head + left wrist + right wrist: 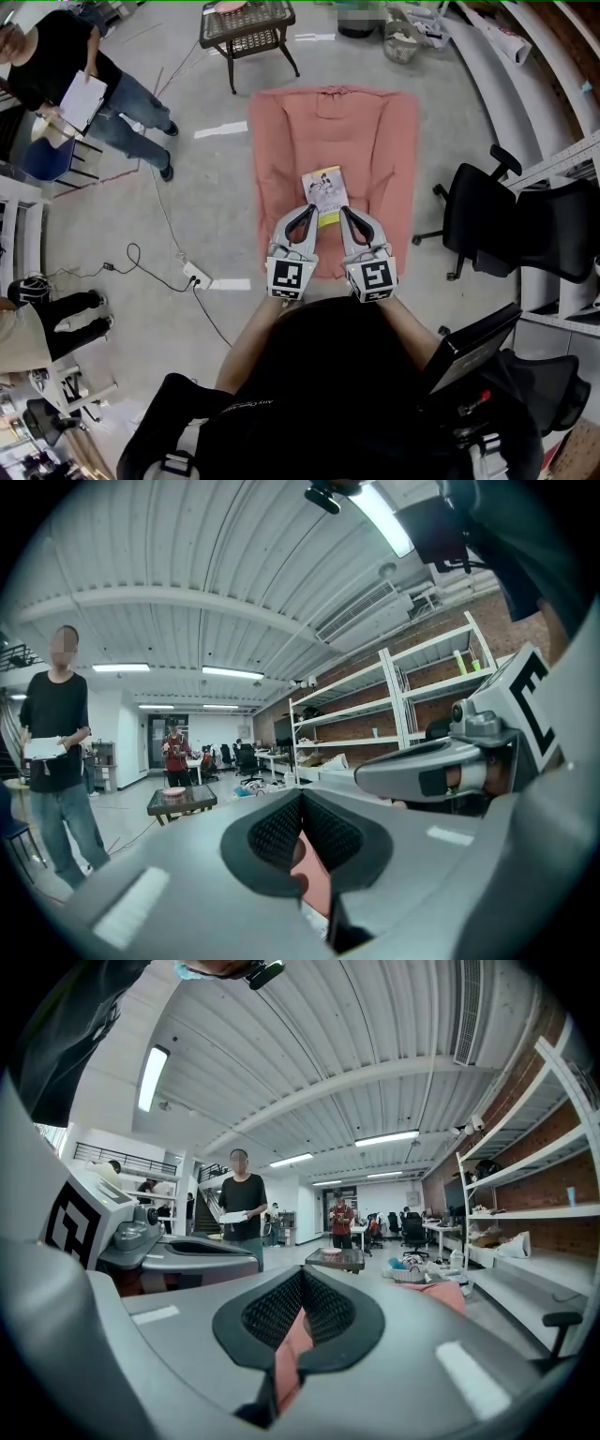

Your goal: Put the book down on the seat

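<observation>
The left gripper has its jaws drawn together, pads meeting at the tip, and in the left gripper view only pink cloth shows through the loop behind them. The right gripper is closed the same way in its own view. From the head view the two tips sit side by side at the near corners of the book, one on each; whether either one pinches it cannot be made out. The book lies cover up over the middle of the pink seat, nearer its near edge than its far edge, and whether it rests on the cloth is unclear. Off the seat's right edge stands a black office chair. Past the far left corner is a small wicker table. Well off the left edge a person stands holding papers.
</observation>
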